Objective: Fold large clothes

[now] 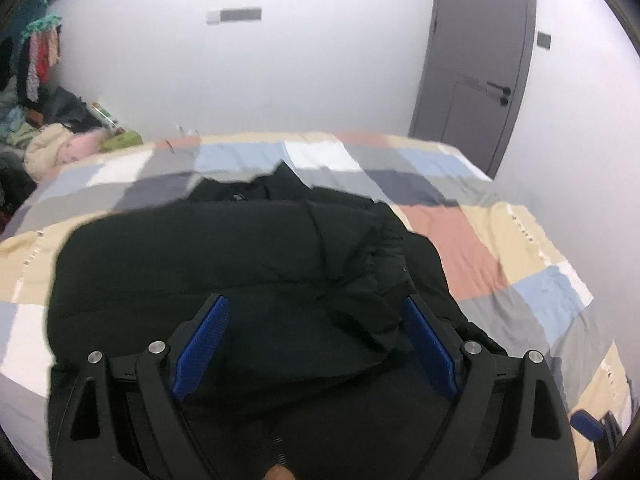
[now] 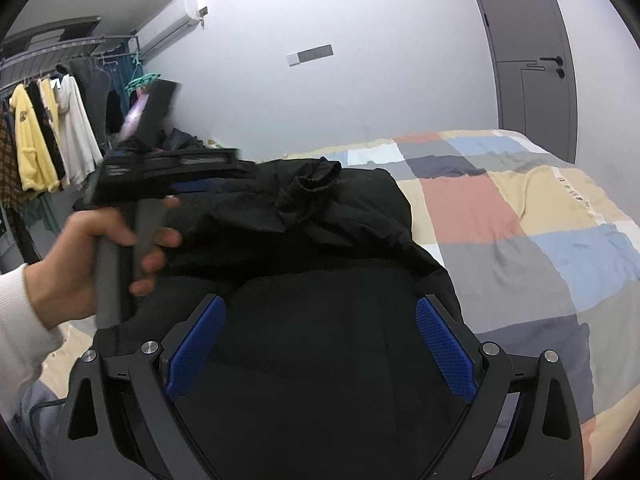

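a black padded jacket [image 1: 240, 264] lies bunched on a bed with a patchwork cover [image 1: 472, 240], already gathered into a thick, roughly folded bundle with a crumpled collar or hood end [image 2: 316, 180] on top at the far side. the left gripper [image 1: 316, 340] sits low over the near part of the jacket with its blue pads [image 1: 202, 346] spread wide, nothing pinched between them. the right gripper [image 2: 320, 344] is likewise spread open over the black fabric, holding nothing. in the right wrist view the person's left hand [image 2: 92, 264] grips the left tool's handle just above the jacket's left edge, blurred as if moving. my judgement is that the fold is partly done and the bundle needs tidying or another fold. the main risk is the puffy, slippery shell: if either claw closes on only the top layer, that layer will slide off the rest and the fold will spring open. the loose crumpled end could also spill out if the bundle is lifted unevenly. black on black hides the seams and edges, so a grasp could easily land in the wrong place.
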`<state>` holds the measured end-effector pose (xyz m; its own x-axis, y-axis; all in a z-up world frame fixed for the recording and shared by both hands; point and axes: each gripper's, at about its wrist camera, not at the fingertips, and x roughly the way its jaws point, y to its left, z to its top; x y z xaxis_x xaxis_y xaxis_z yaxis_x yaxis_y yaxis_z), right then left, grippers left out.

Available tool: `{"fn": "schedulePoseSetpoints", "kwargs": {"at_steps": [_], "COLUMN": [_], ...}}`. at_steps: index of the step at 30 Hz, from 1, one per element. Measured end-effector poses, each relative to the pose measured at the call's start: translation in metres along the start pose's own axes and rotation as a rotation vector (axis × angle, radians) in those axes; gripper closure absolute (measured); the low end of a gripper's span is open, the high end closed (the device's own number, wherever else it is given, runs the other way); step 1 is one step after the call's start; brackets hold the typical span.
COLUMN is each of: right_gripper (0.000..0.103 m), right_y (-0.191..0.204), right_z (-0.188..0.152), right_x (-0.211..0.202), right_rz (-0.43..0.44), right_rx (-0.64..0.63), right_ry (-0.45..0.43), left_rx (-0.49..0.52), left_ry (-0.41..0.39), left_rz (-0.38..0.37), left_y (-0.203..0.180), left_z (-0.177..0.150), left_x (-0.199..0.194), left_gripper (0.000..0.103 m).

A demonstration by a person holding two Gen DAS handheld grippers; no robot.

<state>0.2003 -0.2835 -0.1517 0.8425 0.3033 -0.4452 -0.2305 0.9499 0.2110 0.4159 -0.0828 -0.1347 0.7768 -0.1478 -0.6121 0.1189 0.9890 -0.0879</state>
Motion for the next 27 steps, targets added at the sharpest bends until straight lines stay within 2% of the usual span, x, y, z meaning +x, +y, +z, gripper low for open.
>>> {"fn": "schedulePoseSetpoints", "kwargs": {"at_steps": [1,2,9,14,19,21,23,26,27], "right_gripper": [0.006,0.006,0.006,0.006,0.009,0.018,0.022,0.039,0.040], "right_y": [0.002,0.004,0.033,0.063,0.081,0.088,0.090,0.090,0.089], "right_z": [0.004,0.008,0.070,0.116,0.144,0.145,0.141,0.130,0.125], "right_x": [0.000,-0.001,-0.001,0.028,0.087,0.122,0.152,0.195,0.207], "right_rz": [0.007,0.011,-0.009,-0.002,0.024,0.028,0.051,0.029,0.022], "right_rx": [0.006,0.003,-0.057,-0.133,-0.148,-0.180,-0.186,-0.208,-0.218], "right_ry": [-0.002,-0.011,-0.095,-0.151,-0.155,-0.123,-0.075,-0.011,0.005], "left_rx": [-0.003,-0.009,-0.052,-0.086,-0.100,-0.122,-0.144,-0.164,-0.161], "left_ry": [-0.013,-0.025,-0.099,-0.111,-0.081,-0.062,-0.036,0.004,0.017], "left_rz": [0.003,0.004,0.038,0.093,0.151,0.160,0.161,0.162,0.165], "left_y": [0.006,0.012,0.067,0.111,0.149,0.164,0.176,0.192,0.194], "left_z": [0.001,0.002,0.019,0.033,0.034,0.028,0.021,0.009,0.005], "left_x": [-0.010,-0.019,-0.075,-0.089,-0.061,-0.041,-0.017,0.021,0.032], "left_gripper": [0.002,0.000,0.000,0.000,0.000,0.000,0.000,0.000,0.000]}}
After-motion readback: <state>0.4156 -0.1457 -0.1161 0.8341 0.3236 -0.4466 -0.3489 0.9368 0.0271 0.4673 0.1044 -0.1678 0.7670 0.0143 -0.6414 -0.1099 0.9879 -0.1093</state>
